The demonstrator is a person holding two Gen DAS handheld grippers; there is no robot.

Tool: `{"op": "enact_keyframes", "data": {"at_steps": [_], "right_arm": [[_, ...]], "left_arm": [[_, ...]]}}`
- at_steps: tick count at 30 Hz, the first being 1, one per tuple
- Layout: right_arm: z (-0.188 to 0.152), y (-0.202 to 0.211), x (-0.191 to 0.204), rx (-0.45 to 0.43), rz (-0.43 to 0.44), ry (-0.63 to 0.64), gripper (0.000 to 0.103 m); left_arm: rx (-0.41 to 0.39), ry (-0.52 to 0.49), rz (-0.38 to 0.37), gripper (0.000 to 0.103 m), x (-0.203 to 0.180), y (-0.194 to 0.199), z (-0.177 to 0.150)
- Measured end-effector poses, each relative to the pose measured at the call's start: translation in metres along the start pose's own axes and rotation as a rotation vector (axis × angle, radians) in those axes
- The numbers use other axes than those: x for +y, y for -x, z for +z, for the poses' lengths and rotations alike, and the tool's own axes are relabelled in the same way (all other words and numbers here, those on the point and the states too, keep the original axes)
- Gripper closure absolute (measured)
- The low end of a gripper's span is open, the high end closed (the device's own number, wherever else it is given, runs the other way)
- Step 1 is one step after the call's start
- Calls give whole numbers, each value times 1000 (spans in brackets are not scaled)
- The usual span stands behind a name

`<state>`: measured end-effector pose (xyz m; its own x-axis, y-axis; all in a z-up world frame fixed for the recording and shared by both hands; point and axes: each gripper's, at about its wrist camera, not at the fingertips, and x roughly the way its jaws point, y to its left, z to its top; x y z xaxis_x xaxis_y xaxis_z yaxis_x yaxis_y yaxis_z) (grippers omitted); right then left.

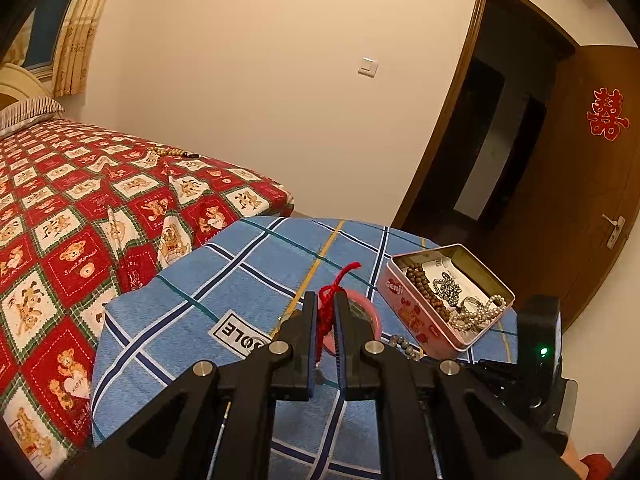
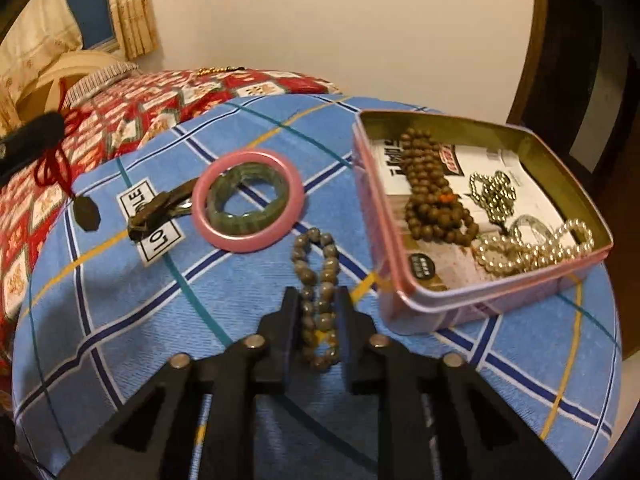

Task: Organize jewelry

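Observation:
My left gripper (image 1: 325, 300) is shut on a red knotted cord (image 1: 327, 316); in the right wrist view the cord (image 2: 52, 164) hangs from it with a dark pendant (image 2: 86, 212) at its end. My right gripper (image 2: 320, 312) is shut on a grey bead bracelet (image 2: 316, 272) that lies on the blue plaid cloth (image 2: 120, 300). A pink bangle (image 2: 244, 242) with a green bangle (image 2: 224, 216) inside it lies just beyond. The open pink tin (image 2: 480, 300) at the right holds brown beads (image 2: 428, 200), silver beads (image 2: 494, 192) and pearls (image 2: 532, 252).
A dark keyring-like piece (image 2: 156, 208) lies left of the bangles. The bed with a red bear-print quilt (image 1: 60, 220) stands to the left, with a bead strand (image 1: 172, 152) on it. A brown door (image 1: 580, 200) stands open behind the tin.

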<state>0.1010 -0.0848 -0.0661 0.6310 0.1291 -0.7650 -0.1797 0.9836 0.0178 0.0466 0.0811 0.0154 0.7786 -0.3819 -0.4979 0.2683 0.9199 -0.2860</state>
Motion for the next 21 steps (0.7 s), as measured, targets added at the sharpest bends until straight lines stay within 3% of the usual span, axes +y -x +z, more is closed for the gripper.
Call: {"op": "enact_keyframes", "data": {"at_steps": [2, 5, 11, 16, 21], "right_arm": [[0, 2, -4, -6, 24, -19, 83], [-4, 15, -14, -54, 130, -74, 85], [0, 64, -26, -282, 239, -119, 85], [6, 78, -42, -367, 207, -182, 85], [19, 87, -89, -424, 69, -244, 85]], "left_arm": [[3, 0, -3, 97, -2, -1, -1], [8, -2, -9, 97, -5, -5, -2], [23, -22, -27, 97, -19, -15, -2], [34, -54, -72, 97, -42, -30, 2], [31, -86, -156, 97, -78, -51, 15]]}}
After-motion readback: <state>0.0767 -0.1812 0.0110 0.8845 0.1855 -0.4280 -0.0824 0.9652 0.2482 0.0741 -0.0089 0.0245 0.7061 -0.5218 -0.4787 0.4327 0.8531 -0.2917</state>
